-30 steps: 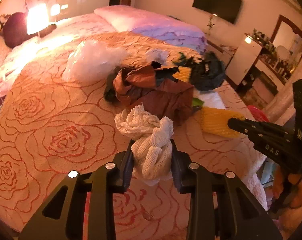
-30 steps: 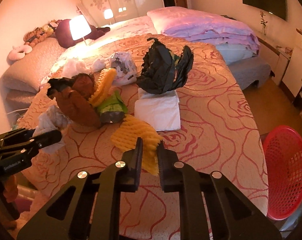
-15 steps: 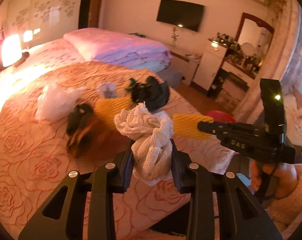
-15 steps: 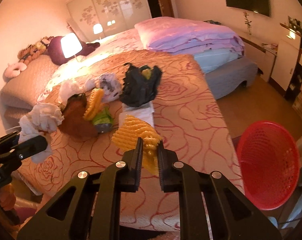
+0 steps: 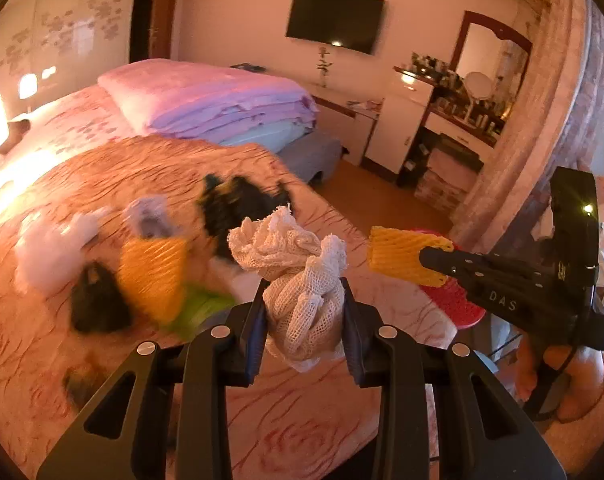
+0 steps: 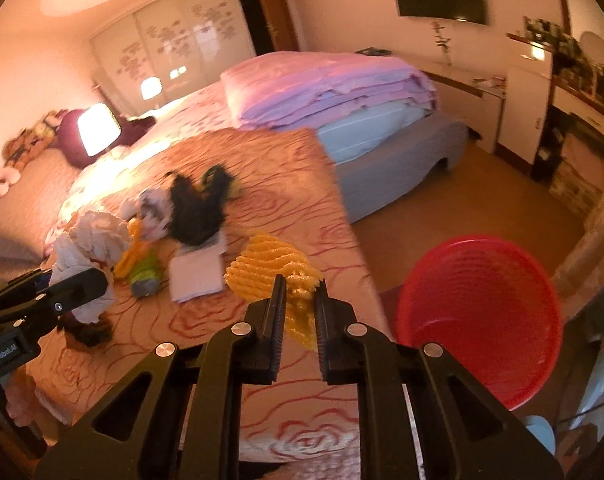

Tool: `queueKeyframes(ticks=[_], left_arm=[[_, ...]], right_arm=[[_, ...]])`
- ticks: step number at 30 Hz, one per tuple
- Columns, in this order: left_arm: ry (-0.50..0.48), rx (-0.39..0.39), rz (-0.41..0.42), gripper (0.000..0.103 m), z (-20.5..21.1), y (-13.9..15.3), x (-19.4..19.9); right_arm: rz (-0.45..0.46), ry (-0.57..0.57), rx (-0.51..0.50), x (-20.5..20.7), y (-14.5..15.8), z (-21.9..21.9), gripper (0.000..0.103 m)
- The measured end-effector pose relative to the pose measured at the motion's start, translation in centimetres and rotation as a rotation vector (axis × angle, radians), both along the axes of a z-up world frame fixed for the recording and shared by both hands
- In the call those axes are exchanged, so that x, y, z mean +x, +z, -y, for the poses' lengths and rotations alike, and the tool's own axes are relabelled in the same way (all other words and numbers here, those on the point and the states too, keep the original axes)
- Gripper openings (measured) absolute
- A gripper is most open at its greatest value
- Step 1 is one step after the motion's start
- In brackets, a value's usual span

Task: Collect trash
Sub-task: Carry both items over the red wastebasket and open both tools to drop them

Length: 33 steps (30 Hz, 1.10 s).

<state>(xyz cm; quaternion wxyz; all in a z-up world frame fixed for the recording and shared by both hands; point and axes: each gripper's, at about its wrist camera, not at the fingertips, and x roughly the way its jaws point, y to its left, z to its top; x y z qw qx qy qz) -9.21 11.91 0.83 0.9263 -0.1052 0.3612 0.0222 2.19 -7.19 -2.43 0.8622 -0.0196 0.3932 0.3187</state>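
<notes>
My left gripper (image 5: pixel 304 312) is shut on a crumpled white foam net (image 5: pixel 297 280) and holds it in the air above the bed's edge; the net also shows in the right wrist view (image 6: pixel 89 252). My right gripper (image 6: pixel 299 312) is shut on a yellow foam net (image 6: pixel 273 272), which also shows in the left wrist view (image 5: pixel 402 256). A red mesh basket (image 6: pixel 482 312) stands on the floor to the right of the bed, its rim showing behind the right gripper in the left wrist view (image 5: pixel 458 304).
More trash lies on the orange rose bedspread (image 6: pixel 261 208): a black bag (image 6: pixel 197 212), another yellow net (image 5: pixel 153 276), a green wrapper (image 6: pixel 143 272), white paper (image 6: pixel 199 272) and a white plastic bag (image 5: pixel 53 252). Folded purple bedding (image 6: pixel 330 88) lies behind. A dresser (image 6: pixel 574 120) stands at right.
Both grippers have swung to the right with their nets, away from the trash pile. The red basket now looks larger and closer in the right wrist view.
</notes>
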Motion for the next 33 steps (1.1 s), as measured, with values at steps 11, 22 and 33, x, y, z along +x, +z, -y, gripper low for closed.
queueKeyframes(ticks=[11, 22, 33], left_arm=[[-0.173, 0.034, -0.005, 0.031, 6.1, 0.4, 7.0], [-0.341, 0.015, -0.098, 0.031, 12.6, -2.5, 14.0], [-0.423, -0.016, -0.237, 0.033, 15.3, -7.6, 17.9]], right_arm=[[0.039, -0.227, 0.008, 3.8, 1.2, 6.8, 0.014], [0.019, -0.391, -0.035, 5.8, -0.5, 12.1, 0.014], [-0.075, -0.448, -0.108, 6.9, -3.9, 13.8, 0.015]])
